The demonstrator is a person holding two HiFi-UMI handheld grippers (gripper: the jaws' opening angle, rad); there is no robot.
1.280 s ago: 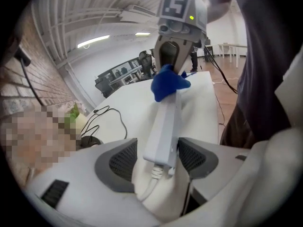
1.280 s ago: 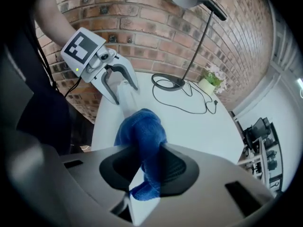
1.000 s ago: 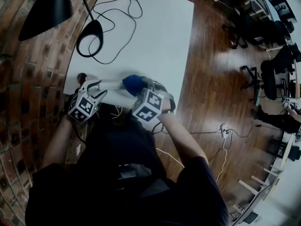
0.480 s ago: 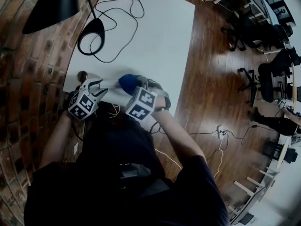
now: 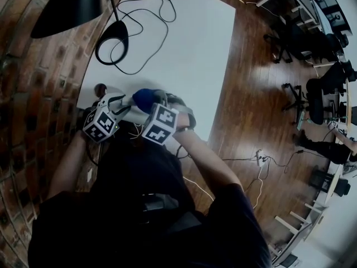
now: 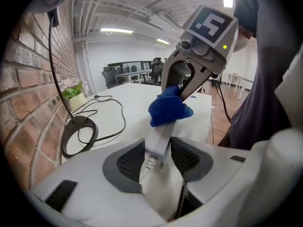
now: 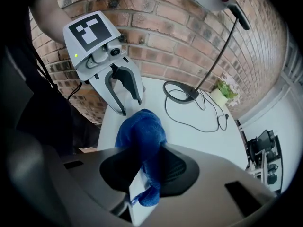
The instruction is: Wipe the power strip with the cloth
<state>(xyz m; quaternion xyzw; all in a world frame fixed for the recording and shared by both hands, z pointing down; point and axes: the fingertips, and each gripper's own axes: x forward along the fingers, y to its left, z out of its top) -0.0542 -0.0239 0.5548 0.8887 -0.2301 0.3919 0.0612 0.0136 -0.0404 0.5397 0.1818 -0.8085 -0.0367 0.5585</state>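
**Two claws, one power strip, one blue cloth**

The left claw [image 6: 157, 160] was clamped on one end of the white power strip [image 6: 160, 138]. Its jaws had just been closing a little on it. The right claw [image 7: 147, 174] pinched the blue cloth [image 7: 139, 129], and the cloth sat on top of the strip. All of this was close to the 6 o'clock edge of the white table [image 5: 189, 49]. The brick wall [image 5: 50, 94] was right there at 9 o'clock. Toward 12 o'clock lots of table lay open, up to the black lamp base [image 5: 117, 33]. Past the 3 o'clock edge was the wood floor [image 5: 251, 94].
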